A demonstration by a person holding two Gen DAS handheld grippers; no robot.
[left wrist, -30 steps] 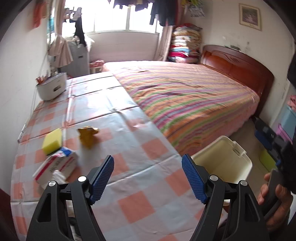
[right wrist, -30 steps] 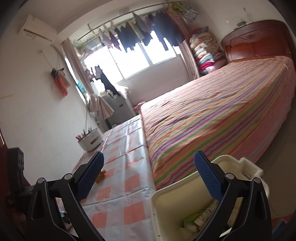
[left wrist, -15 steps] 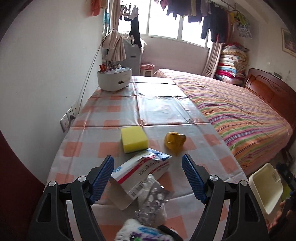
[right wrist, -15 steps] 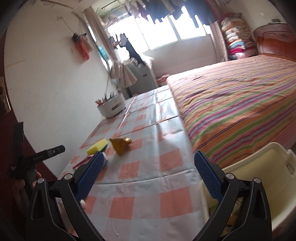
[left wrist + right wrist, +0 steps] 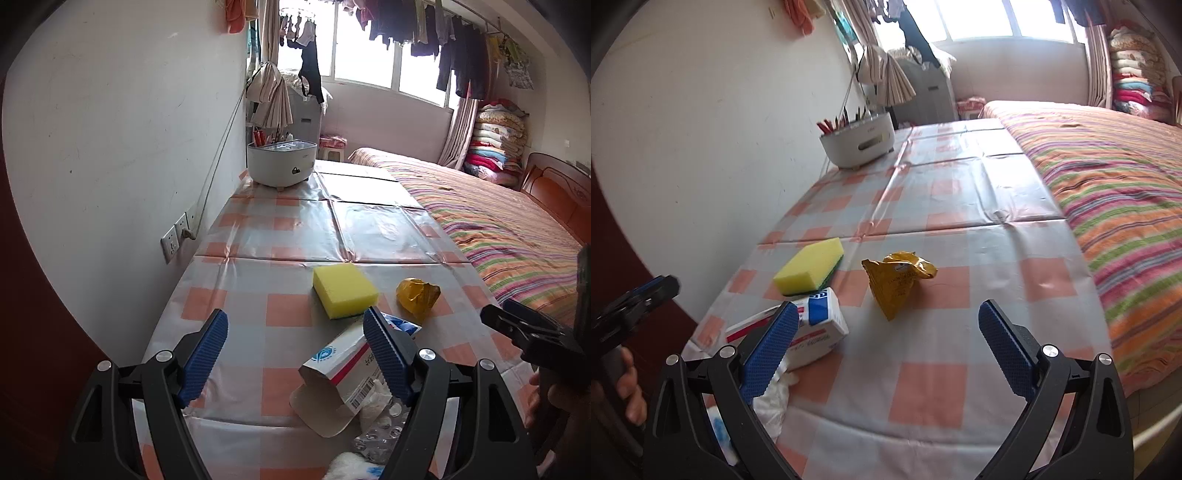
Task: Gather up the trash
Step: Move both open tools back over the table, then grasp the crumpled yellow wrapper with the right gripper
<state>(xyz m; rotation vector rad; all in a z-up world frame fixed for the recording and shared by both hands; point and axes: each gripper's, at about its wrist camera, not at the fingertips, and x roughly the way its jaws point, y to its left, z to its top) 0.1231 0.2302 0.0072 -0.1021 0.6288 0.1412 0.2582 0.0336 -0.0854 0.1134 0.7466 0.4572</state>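
Note:
A crumpled yellow wrapper (image 5: 899,280) lies on the checked tablecloth (image 5: 960,206), just ahead of my open, empty right gripper (image 5: 886,336). It also shows in the left wrist view (image 5: 417,297). An opened white, red and blue medicine box (image 5: 345,365) lies by the right finger of my open, empty left gripper (image 5: 295,349), with a foil blister pack (image 5: 384,435) and white tissue (image 5: 772,398) at the near edge. The box shows in the right wrist view (image 5: 809,332).
A yellow sponge (image 5: 343,290) lies beyond the box. A white container with pens (image 5: 280,162) stands at the table's far end by the wall. A striped bed (image 5: 1115,177) runs along the table's right side. Wall sockets (image 5: 173,240) are on the left.
Both grippers have swung left from the bed and bin toward the table; the trash items now lie close in front. The white bin has left both views.

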